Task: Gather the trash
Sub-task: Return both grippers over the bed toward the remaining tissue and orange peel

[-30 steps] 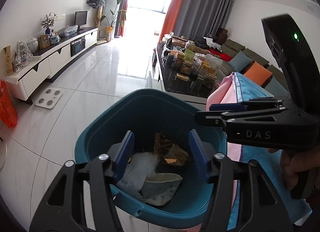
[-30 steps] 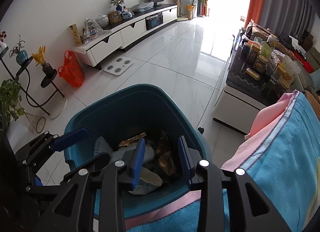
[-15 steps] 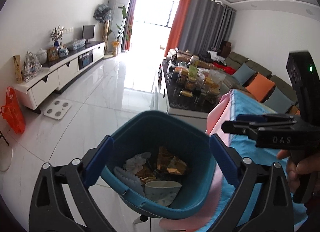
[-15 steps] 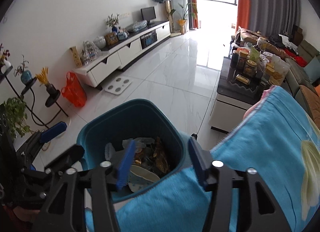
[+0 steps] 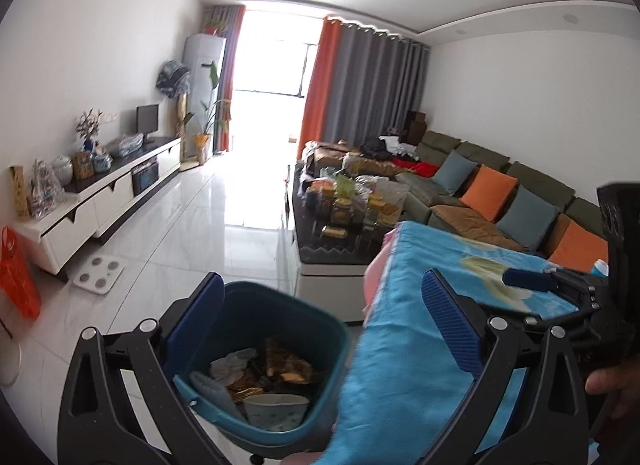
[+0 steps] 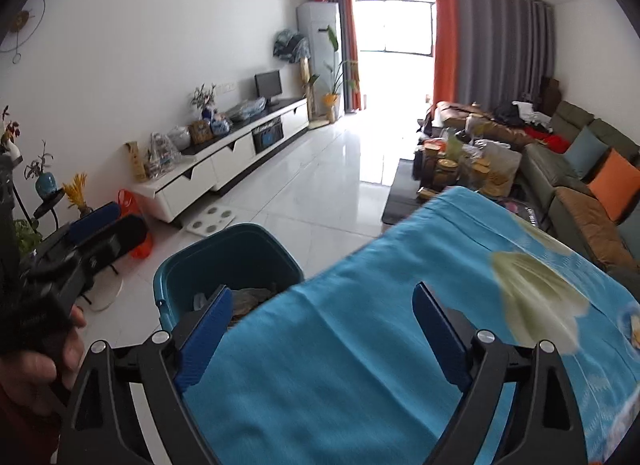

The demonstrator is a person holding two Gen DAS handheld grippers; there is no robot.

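Two black grippers with blue ribbed pads hung over the near end of a living room. The left gripper [image 5: 334, 329] stood with its jaws spread wide and nothing between the pads. The right gripper [image 6: 322, 331] had just been widening its jaws, and they too gaped empty. Below the left one sat a teal plastic waste bin [image 5: 256, 353] on the glossy white tiled floor [image 5: 208, 233], holding the crumpled trash [image 5: 262, 371]: white tissue, gold and brown wrappers and a pale paper bowl. Just beside the bin, a bright blue cloth with a pale flower print [image 6: 420, 305] covered a raised surface, with a pink layer [image 5: 374, 281] showing at its edge. Behind it stood a dark low coffee table [image 5: 340, 241] crowded with jars and packets. An olive sectional sofa [image 5: 532, 193] with orange and grey-blue cushions ran along the right wall. A white and black television cabinet [image 6: 224, 161] lined the left wall, a white bathroom scale [image 5: 98, 269] lying on the tiles before it and an orange plastic bag [image 5: 16, 277] nearby. Grey and orange curtains [image 5: 360, 85] framed a bright window at the far end.
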